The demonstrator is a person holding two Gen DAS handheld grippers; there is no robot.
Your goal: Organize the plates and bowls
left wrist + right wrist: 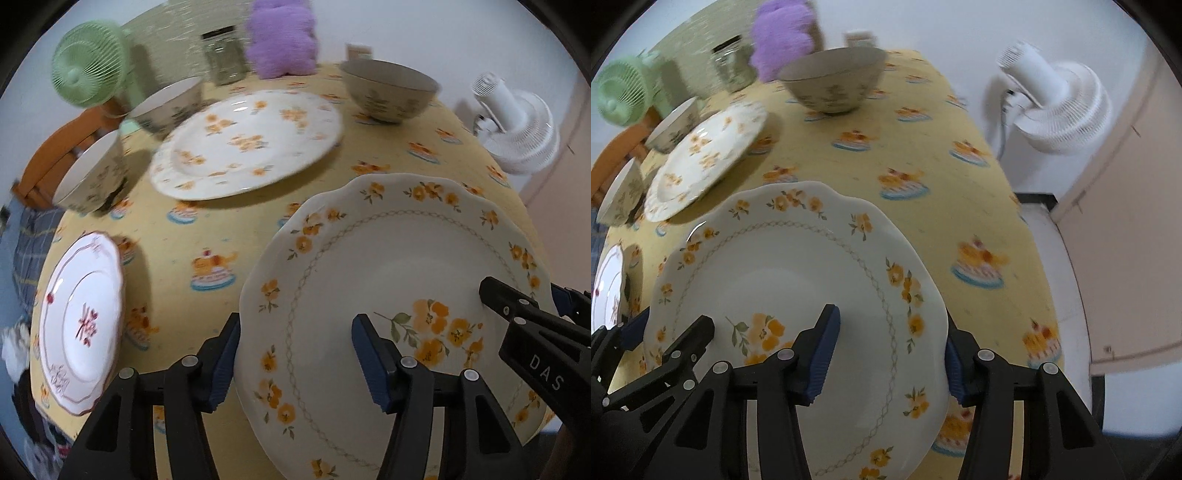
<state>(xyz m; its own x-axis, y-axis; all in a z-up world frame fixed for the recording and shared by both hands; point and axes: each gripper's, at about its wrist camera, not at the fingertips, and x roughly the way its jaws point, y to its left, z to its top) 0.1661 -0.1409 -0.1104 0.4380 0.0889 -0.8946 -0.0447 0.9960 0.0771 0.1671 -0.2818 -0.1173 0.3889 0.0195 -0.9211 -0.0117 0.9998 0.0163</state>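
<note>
I see a bench (960, 122) w/ yellow cake-print cloth, white wall (942, 22) behind, white fan (1063, 107) at its right, wooden chair (62, 147) far left.

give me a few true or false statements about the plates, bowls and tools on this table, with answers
1. Both tools straddle the rim of the same scalloped flower plate: the left tool on its left edge, the right tool on its right edge. True.
2. A bowl sits on the big flat plate. False: nothing lies on it; the bowls stand beside it.
3. The pink-patterned plate lies apart on the tablecloth. True.
4. Only one bowl is visible. False: three are, two at left and one further right.
</note>
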